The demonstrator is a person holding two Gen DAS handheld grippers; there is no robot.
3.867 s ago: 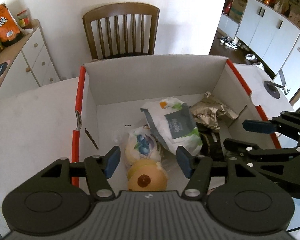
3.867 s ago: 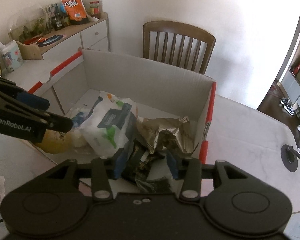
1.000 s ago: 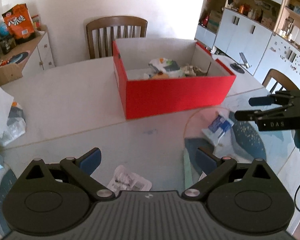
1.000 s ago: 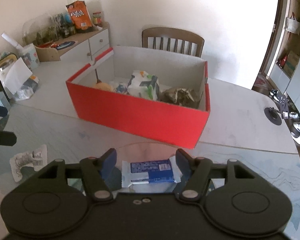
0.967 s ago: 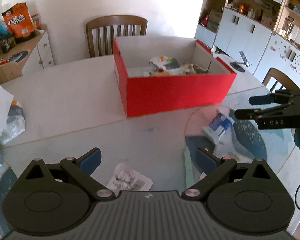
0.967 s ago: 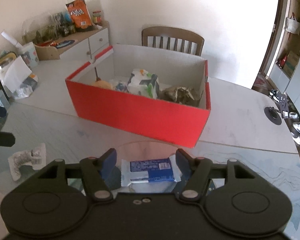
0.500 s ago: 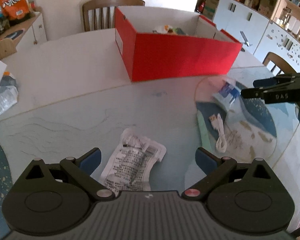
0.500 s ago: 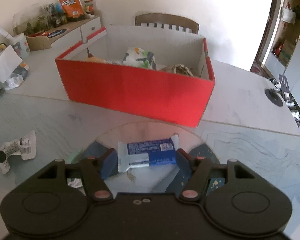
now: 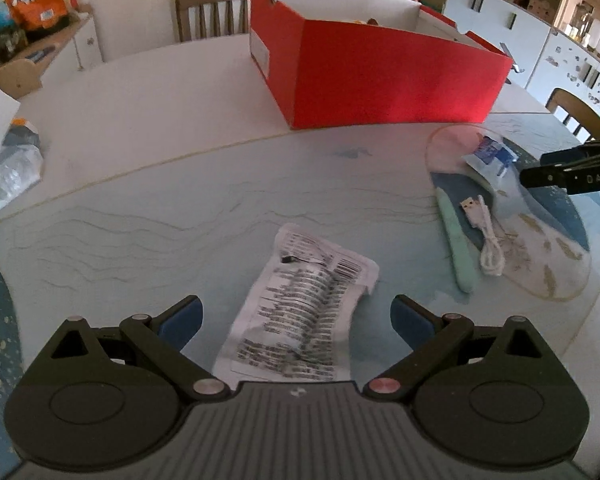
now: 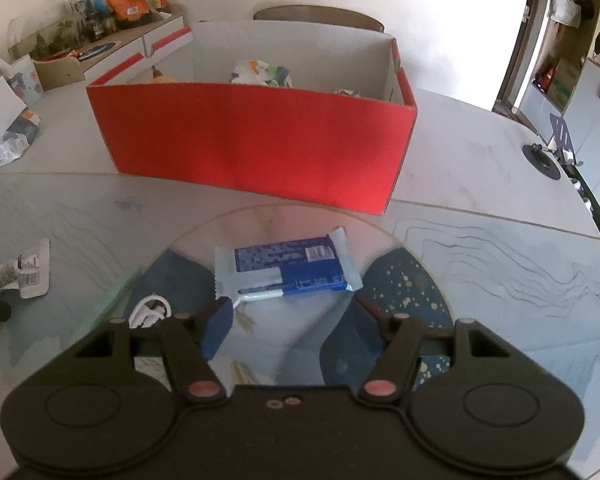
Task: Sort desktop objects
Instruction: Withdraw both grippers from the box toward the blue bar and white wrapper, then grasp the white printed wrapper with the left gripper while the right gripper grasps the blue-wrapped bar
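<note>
Across the glass-topped worktop (image 9: 148,216), both wide-open hand-held grippers are lining up pickups, left (image 9: 296,318) over the crumpled printed wrapper (image 9: 300,312), right (image 10: 286,328) nearing the blue snack bar (image 10: 288,266), each needing to close before carrying to the red box (image 10: 256,140).

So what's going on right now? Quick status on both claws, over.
Left gripper open over crumpled white wrapper. Right gripper open, just short of blue snack bar. Red box beyond, path clear. White cable lies aside.
</note>
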